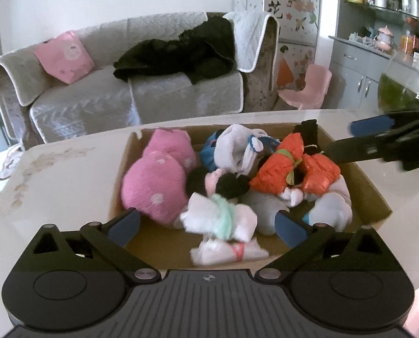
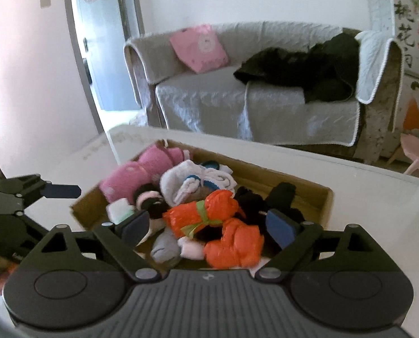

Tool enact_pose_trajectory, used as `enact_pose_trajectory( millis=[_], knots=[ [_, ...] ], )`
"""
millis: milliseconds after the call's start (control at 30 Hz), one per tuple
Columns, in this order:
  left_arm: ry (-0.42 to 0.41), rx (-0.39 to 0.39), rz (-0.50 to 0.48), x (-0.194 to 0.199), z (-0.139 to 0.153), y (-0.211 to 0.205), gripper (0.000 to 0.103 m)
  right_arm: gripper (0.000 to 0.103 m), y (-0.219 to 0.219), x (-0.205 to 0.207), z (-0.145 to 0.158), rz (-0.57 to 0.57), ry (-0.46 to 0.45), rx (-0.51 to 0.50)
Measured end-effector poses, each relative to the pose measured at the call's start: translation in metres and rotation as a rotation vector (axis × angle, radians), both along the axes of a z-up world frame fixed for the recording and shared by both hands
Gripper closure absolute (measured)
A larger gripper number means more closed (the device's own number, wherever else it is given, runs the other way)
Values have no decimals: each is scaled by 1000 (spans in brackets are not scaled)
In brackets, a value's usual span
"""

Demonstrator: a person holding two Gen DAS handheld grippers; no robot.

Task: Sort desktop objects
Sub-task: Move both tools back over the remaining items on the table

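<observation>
Cardboard box (image 1: pixel 374 194) on a pale table (image 1: pixel 68 169), filled with rolled sock bundles. Both tongs hang released above its near edge, nothing between them: the left gripper (image 1: pixel 206 226) over a white bundle banded in mint (image 1: pixel 220 219), the right gripper (image 2: pixel 208 229) over the orange bundle (image 2: pixel 201 217). The orange bundle's long axis runs left to right in the right wrist view. Best, probably, to lower onto one bundle alone and close across its short width.
</observation>
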State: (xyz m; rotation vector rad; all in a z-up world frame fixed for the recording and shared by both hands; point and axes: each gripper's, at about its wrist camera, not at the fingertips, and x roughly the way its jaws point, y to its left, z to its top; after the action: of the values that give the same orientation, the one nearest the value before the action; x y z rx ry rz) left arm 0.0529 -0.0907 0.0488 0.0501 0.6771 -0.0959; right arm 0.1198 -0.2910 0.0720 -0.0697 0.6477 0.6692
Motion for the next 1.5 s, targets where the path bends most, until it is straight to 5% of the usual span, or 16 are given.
enact_pose_trajectory(
  millis=[267, 533, 700, 900, 1200, 1500],
  knots=[
    [36, -13, -74, -64, 5, -9, 0, 9, -44, -81, 2, -22, -20, 55],
    [103, 29, -139, -109, -19, -40, 0, 11, -48, -133, -30, -24, -7, -10],
    [108, 27, -118, -129, -21, -38, 0, 12, -56, -171, -36, -22, 24, 64],
    [120, 52, -101, -133, -21, -34, 0, 12, -41, -220, -46, 71, 34, 23],
    [113, 131, -81, -115, -33, -47, 0, 11, -32, -224, -58, 37, 27, 31],
    [136, 104, -37, -111, -40, -29, 0, 10, -7, -250, -72, 131, 53, -2]
  ],
)
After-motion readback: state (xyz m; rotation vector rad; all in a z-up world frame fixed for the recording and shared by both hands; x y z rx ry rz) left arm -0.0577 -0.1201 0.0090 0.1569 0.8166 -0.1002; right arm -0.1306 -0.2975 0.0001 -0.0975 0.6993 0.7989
